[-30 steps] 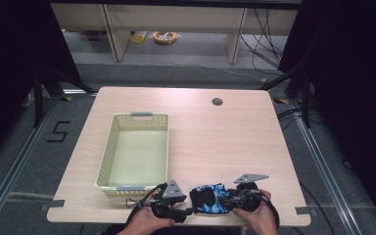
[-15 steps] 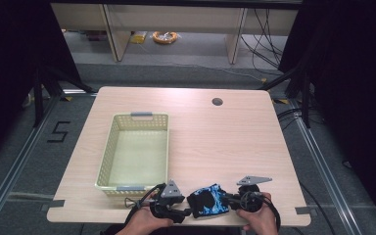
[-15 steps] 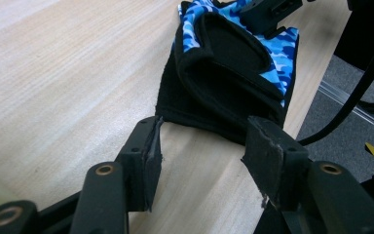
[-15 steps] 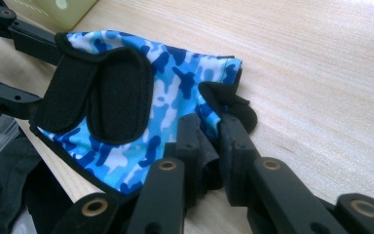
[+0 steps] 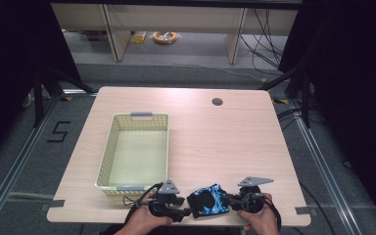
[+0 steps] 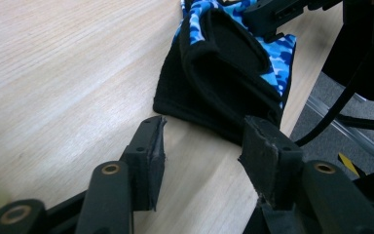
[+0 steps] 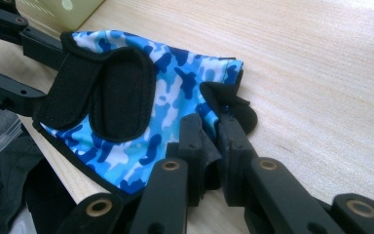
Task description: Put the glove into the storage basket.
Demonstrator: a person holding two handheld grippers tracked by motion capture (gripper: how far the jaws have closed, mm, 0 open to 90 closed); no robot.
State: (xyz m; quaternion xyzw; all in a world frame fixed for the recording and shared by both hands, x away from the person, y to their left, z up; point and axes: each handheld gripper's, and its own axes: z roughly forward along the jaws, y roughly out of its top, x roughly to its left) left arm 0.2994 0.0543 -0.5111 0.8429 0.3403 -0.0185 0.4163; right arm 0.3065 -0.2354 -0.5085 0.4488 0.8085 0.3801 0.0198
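A blue camouflage glove (image 5: 208,200) with black strap and cuff lies at the table's front edge, between my two grippers. My right gripper (image 5: 233,200) is shut on the glove's black fabric edge; in the right gripper view the jaws (image 7: 209,139) pinch a fold beside the camouflage panel (image 7: 175,83). My left gripper (image 5: 185,212) is open on the glove's left. In the left gripper view its jaws (image 6: 202,146) stand apart just short of the black cuff (image 6: 214,83), with bare table between them. The right gripper's black finger (image 6: 282,12) shows on the glove's far side.
A pale yellow mesh basket (image 5: 136,117) stands empty on the left half of the wooden table (image 5: 235,142). A round cable hole (image 5: 217,102) sits at the back right. The glove's near corner overhangs the front edge, with floor and cables (image 6: 341,126) below.
The glove has shifted slightly toward the front edge and turned a little. The left gripper has edged left and the right gripper a little right, still holding the glove.
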